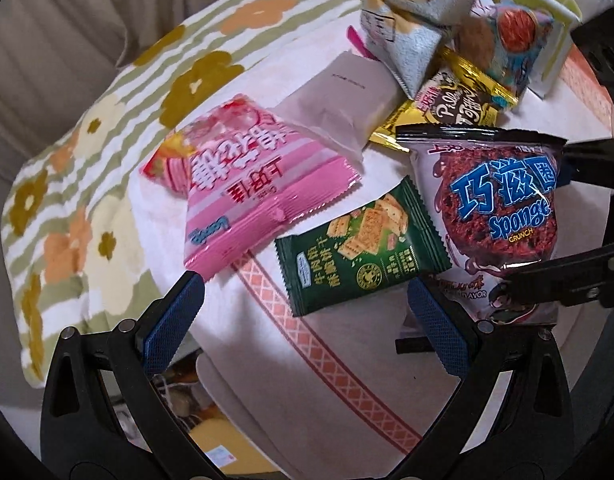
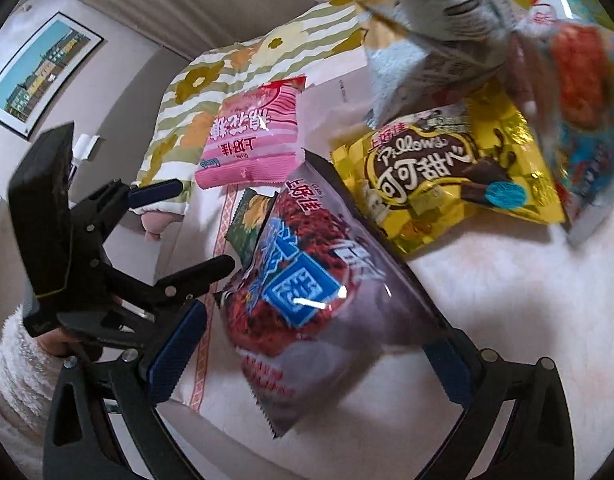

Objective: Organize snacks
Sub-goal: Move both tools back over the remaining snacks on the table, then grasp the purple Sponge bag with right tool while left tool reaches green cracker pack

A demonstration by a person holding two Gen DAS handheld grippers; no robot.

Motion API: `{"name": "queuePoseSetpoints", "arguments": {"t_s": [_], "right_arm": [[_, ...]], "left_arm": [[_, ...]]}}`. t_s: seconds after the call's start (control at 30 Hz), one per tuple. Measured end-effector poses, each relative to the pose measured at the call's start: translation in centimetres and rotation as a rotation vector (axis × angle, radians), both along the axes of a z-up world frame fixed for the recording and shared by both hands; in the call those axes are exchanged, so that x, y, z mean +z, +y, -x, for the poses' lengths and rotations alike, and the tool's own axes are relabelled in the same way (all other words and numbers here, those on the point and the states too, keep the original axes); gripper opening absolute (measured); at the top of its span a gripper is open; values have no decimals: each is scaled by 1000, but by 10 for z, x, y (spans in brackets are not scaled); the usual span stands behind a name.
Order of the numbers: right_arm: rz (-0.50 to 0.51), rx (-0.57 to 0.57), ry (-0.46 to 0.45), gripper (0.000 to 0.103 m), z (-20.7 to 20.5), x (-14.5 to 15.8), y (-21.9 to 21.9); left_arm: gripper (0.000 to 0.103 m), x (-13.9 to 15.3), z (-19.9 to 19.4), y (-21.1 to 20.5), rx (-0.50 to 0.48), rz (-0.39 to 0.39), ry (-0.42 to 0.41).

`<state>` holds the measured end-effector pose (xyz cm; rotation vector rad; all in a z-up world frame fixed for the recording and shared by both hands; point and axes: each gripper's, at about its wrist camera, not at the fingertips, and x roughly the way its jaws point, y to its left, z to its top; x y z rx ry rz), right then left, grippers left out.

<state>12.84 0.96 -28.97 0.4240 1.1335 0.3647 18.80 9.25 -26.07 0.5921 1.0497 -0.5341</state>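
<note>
Your right tool (image 2: 307, 360) has its two blue-padded fingers spread wide on either side of the purple Sponge Crunch bag (image 2: 307, 292). The pads are close to its sides, but a grip does not show, so treat the bag as not held. Your left tool (image 1: 303, 320) also stands apart and empty, above the near edge of the table (image 1: 347, 360), with the green cracker packet (image 1: 363, 248) just beyond its fingers.

The purple bag is a puffed, glossy foil pillow with crimped, saw-toothed seams. It lies near the table's front edge, overlapping the green packet. If you close on its slick, air-filled belly, it will likely squirt out sideways or slide off the edge. Its shifting could also drag the green packet along.

That green packet is small, flat and matte, with zigzag ends. Further back, the pink striped bag (image 1: 243, 192) is shiny and soft, partly under a pale, plain flat pouch (image 1: 343, 104). The gold foil Pillows bag (image 2: 447, 176) is crinkled and highly reflective. Behind it, at the far edge of the table, a loose heap of grey-blue and orange-printed bags (image 1: 447, 28) leans against a white and lime container (image 1: 559, 20). A bump there would probably topple the heap.

The table is round under a soft pale cloth with an orange lattice band. A plush floral cushion (image 1: 87, 160) sits beside it.
</note>
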Motion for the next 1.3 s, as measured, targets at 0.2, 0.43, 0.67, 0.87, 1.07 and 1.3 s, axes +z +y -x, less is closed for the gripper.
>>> {"name": "queuePoseSetpoints", "arguments": {"t_s": [0.2,0.43,0.67,0.87,1.07,1.3], "right_arm": [[-9,32,-2,70,-3,1,0],[-5,45,-6,61,2,9,-14],[-19,43,-13,61,13,18,-31],[-30,22,-15,61,16,21,-42],[-39,-5,-15,61,18,23,-46],[-51,-27,-10,61,21,23,-49]], "left_arm": [[101,-5,5,-16,-87,-63,-41],[99,-10,11,-34,-223,-119,-60],[77,-21,15,-50,-373,-178,-33],[75,-26,6,-53,-450,-170,26],[64,-28,-13,-50,-470,-115,152],[57,-30,-20,-45,-485,-91,201]]}}
